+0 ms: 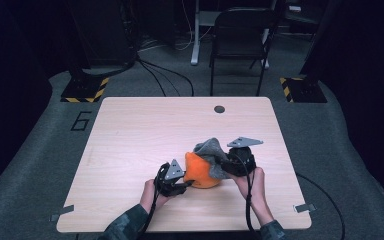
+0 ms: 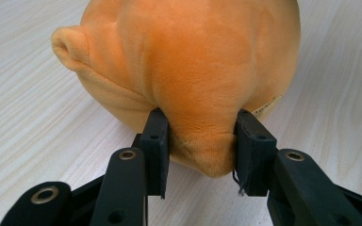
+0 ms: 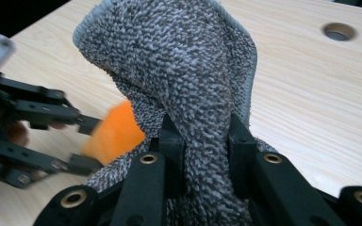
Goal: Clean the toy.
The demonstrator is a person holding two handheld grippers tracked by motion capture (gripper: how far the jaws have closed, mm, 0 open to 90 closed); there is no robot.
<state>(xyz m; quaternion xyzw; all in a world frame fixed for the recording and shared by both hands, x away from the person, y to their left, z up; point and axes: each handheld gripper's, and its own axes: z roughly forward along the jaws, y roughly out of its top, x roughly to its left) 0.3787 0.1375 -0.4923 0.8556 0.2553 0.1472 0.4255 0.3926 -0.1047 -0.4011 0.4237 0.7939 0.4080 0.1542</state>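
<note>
High view — left gripper (image 1: 184,186) pinching orange plush toy (image 1: 201,171), right gripper (image 1: 228,167) clamped on grey towel (image 1: 211,148) — best lifted slowly, toy pinned.

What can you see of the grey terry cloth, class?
The grey looped terry cloth, edged with a paler stitched hem, is bunched and lifted into a peak. The right gripper is shut on a fold of it. Its lower part drapes against the orange plush toy, above the pale wooden table.
</note>
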